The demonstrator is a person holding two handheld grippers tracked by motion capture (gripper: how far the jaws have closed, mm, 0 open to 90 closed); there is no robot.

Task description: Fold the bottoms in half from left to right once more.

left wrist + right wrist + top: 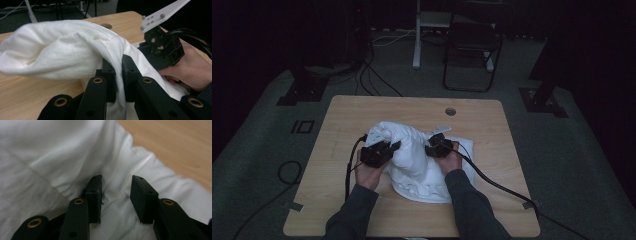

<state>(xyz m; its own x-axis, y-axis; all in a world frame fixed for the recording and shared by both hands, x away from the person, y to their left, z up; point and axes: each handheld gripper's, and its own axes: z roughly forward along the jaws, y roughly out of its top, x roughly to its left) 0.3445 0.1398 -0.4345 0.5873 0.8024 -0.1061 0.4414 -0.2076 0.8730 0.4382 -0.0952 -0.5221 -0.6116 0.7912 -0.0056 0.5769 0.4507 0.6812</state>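
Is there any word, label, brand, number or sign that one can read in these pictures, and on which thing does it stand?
None can be read. The white cloth, the wooden table, the left gripper and the right gripper bear no visible text. A dark mark on the floor is too dim to read.

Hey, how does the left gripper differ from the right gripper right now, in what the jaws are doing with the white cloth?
The left gripper has its jaws closed on a fold of the white cloth, lifting it off the table. The right gripper has its jaws apart, with cloth lying loose between them, not pinched. In the high view the left gripper sits at the cloth's left side, the right at its right side. Both have black jaws and are hand-held against the same cloth.
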